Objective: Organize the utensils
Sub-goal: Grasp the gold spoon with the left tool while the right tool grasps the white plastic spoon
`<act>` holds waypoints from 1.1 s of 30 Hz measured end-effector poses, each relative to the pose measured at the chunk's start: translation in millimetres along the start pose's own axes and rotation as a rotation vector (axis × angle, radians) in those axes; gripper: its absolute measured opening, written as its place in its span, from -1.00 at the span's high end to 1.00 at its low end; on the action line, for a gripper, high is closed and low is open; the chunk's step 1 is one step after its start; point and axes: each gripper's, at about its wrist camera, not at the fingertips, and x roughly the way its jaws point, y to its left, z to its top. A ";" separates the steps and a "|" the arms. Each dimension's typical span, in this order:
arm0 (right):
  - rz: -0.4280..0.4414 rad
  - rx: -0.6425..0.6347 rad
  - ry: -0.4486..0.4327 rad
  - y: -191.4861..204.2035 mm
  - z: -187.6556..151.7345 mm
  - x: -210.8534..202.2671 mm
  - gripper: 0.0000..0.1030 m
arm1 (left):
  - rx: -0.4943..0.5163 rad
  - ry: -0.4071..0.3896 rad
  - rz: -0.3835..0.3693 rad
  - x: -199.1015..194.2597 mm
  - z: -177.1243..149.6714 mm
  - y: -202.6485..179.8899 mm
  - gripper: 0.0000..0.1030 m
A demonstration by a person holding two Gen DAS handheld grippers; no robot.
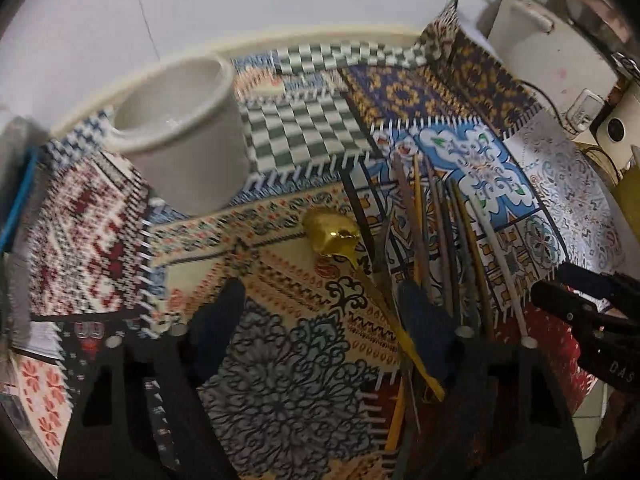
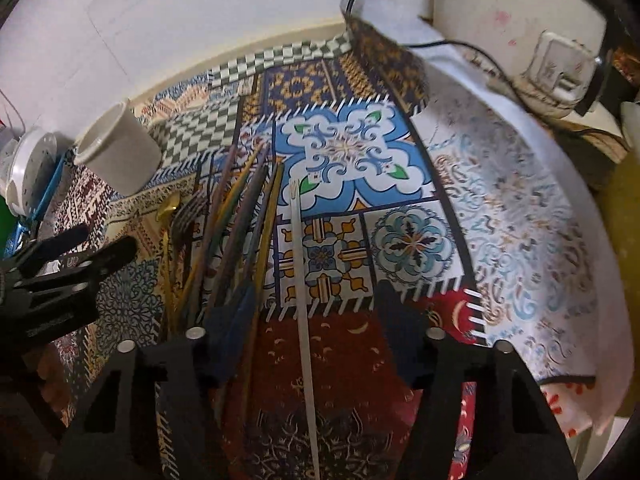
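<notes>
**Q:** At the near edge of the table, what do the two wrist views show?

**A:** The left gripper (image 1: 324,320) stands with its jaws open and holds nothing; the handle of the gold spoon (image 1: 362,280) passes beside its right-hand finger (image 1: 424,320), though contact cannot be confirmed. The right gripper (image 2: 316,328) is likewise open and empty, and the white fork (image 2: 301,280) lies lengthwise between its fingers, touching neither. Each gripper appears at the margin of the other's view.

**Q:** What lies just beyond the jaws?

**A:** A loose bundle of chopsticks (image 2: 244,220), in brown, yellow and grey, lies on the patterned tablecloth (image 2: 352,152) near the table's middle, its tips pointing toward the far edge. A dark fork (image 2: 188,212) rests at the bundle's left side, next to the gold spoon, whose bowl points away from the near edge. The white fork lies to the right of the bundle, slightly apart from it.

**Q:** And toward the far edge?

**A:** A white cup (image 1: 188,136) stands empty toward the far left corner, well apart from the utensils. A white appliance (image 2: 520,20) with a black cable sits past the far right corner. At the left edge a perforated white object (image 2: 28,168) is partly visible; its identity cannot be told.
</notes>
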 end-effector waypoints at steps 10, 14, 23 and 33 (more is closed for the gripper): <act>0.043 -0.025 0.071 -0.8 10.6 24.4 0.38 | -0.070 0.094 -0.077 25.5 15.4 6.4 0.16; 0.052 -0.036 0.090 1.7 15.0 31.1 0.56 | -0.089 0.119 -0.096 35.0 20.6 4.5 0.29; 0.021 -0.094 0.114 15.2 20.8 45.8 0.69 | -0.093 0.117 -0.104 42.6 34.3 -2.0 0.47; 0.060 -0.031 0.090 10.2 32.5 50.5 0.87 | -0.137 0.160 -0.203 46.7 36.2 3.7 0.93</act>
